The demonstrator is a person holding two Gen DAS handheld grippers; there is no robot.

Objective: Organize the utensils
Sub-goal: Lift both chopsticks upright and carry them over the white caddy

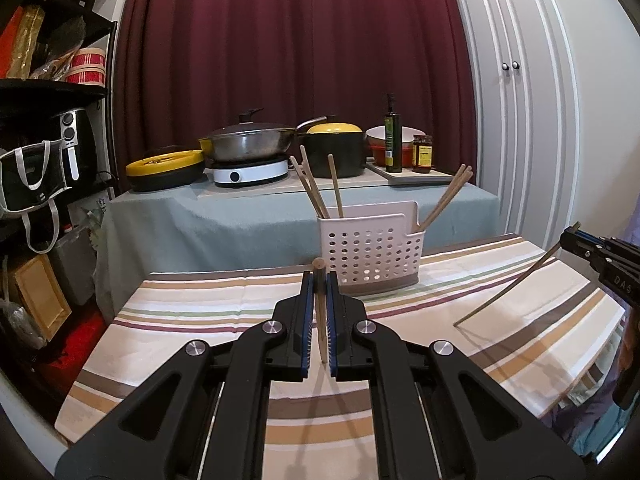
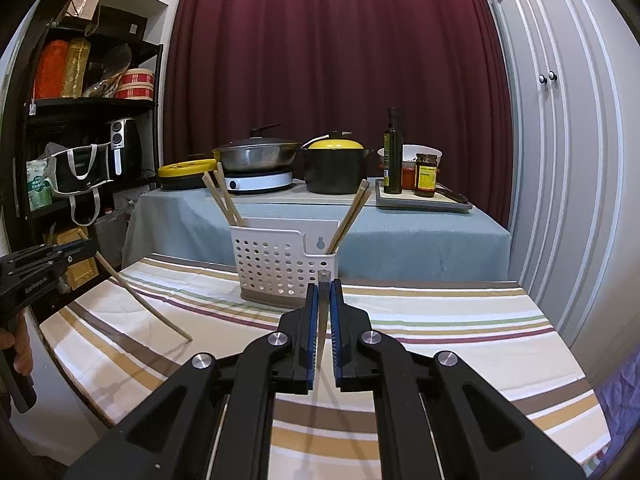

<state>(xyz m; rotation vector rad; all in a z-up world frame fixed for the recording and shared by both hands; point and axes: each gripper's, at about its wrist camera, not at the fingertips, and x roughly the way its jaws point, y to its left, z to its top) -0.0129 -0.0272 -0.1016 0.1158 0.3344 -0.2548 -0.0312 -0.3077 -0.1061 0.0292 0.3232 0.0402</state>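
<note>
Chopstick in left gripper: a pale wooden chopstick [image 1: 321, 322] is clamped between the blue pads of the left gripper [image 1: 320, 280], its round top poking just above the fingertips and its thin end slanting down toward the striped tablecloth [image 1: 200, 312].
Left gripper: clenched on that stick, held over the near-left part of the table; seen from the right wrist it sits far left [image 2: 86, 249], a hand [image 2: 18, 350] on its handle.
Caddy: a white perforated utensil caddy [image 1: 370, 254] stands on the cloth straight ahead of both grippers, a little beyond their tips.
Caddy contents: several chopsticks [image 1: 316, 192] lean left in its left compartment; a few more [image 1: 446, 200] lean right in the narrow right compartment.
Chopstick in right gripper: a second stick [image 2: 323, 316] is pinched upright between the right gripper's pads, its squared top just above the fingertips.
Right gripper: grasping that stick [image 2: 325, 286], in line with the caddy's right compartment; from the left wrist it shows at far right [image 1: 568, 240], the stick [image 1: 508, 284] angling down to the cloth.
Background: pots and a bottle sit on a blue-covered counter [image 1: 240, 216] behind.
</note>
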